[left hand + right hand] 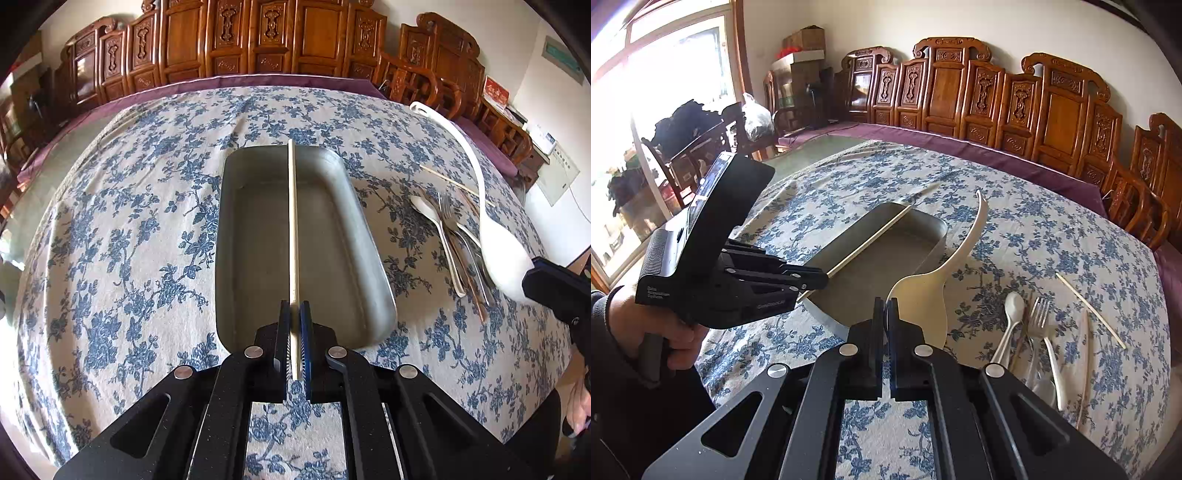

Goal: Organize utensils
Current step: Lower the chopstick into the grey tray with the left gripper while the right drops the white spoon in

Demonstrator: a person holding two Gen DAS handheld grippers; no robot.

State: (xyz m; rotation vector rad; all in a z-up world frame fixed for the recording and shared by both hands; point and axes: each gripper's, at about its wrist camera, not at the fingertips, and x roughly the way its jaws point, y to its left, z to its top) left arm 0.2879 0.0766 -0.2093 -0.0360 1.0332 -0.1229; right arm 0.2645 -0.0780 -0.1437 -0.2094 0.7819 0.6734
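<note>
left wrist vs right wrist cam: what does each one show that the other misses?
Only left wrist: the left gripper head-on, its fingers shut on the chopstick along the tray's length, and a red box at the far right.

Only right wrist: the person's left hand on the grip, the bright window, and the right gripper shut on the white ladle by its bowl.

Both: metal tray, ladle, spoon, fork, loose chopstick, floral tablecloth.
</note>
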